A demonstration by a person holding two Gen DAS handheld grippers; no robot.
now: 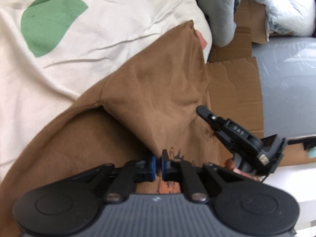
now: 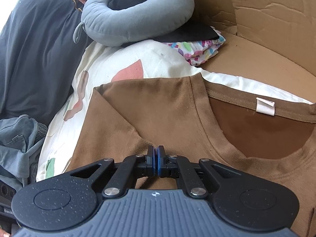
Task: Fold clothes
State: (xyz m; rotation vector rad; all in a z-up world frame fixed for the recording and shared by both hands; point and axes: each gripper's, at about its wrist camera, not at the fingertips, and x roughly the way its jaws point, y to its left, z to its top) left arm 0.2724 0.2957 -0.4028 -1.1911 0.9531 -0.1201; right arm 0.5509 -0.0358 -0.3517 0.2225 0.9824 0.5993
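A brown T-shirt (image 1: 158, 88) lies front up on a cream duvet (image 1: 98, 29). In the right wrist view its neckline and white label (image 2: 265, 106) are at the right, and one sleeve is folded in over the chest (image 2: 167, 108). My left gripper (image 1: 158, 163) is shut on a fold of the brown fabric, which rises to a peak between the blue pads. My right gripper (image 2: 158, 158) is shut, tips down on the shirt, with creases running into the pads. In the left wrist view the right gripper (image 1: 200, 109) sits at the shirt's right side.
Flattened cardboard (image 2: 256, 29) lies beyond the duvet (image 2: 158, 63). A grey neck pillow (image 2: 128, 23) and a folded colourful cloth (image 2: 199, 49) sit at the back. A dark pillow (image 2: 35, 49) and denim (image 2: 17, 138) are at the left. A finger (image 1: 231, 164) shows behind the right gripper.
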